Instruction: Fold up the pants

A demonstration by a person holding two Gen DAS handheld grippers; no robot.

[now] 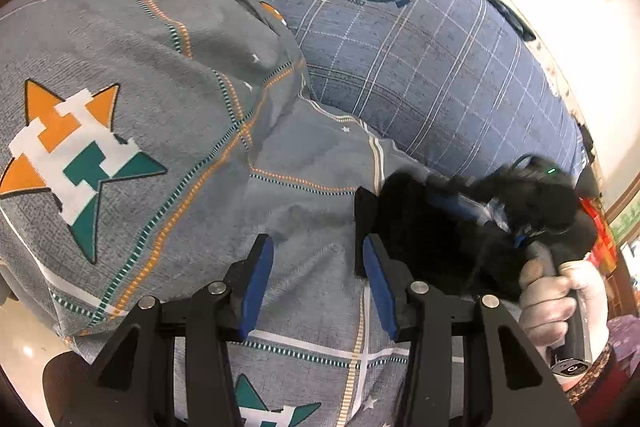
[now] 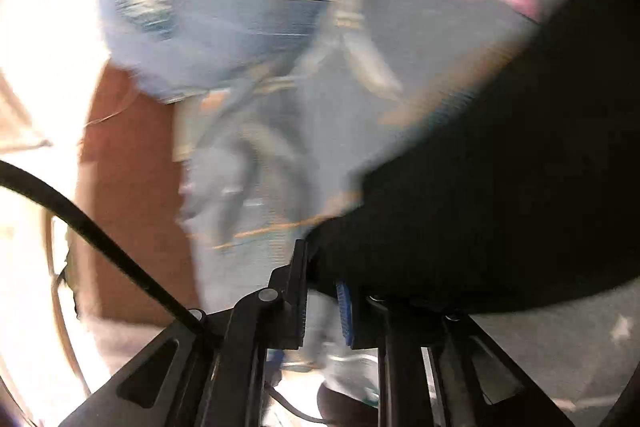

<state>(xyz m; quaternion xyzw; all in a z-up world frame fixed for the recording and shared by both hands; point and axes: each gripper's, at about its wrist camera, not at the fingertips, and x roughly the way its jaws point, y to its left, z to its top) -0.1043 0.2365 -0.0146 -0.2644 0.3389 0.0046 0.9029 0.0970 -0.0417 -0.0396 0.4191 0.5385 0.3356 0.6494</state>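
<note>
Pants — clamped in right tool.

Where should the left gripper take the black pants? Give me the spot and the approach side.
Grip the flat flap of the black pants that juts toward the left gripper. Come from the left, over the grey quilt, open jaws astride its edge. Likely the easiest spot: the rest is bunched by the gloved hand.
</note>
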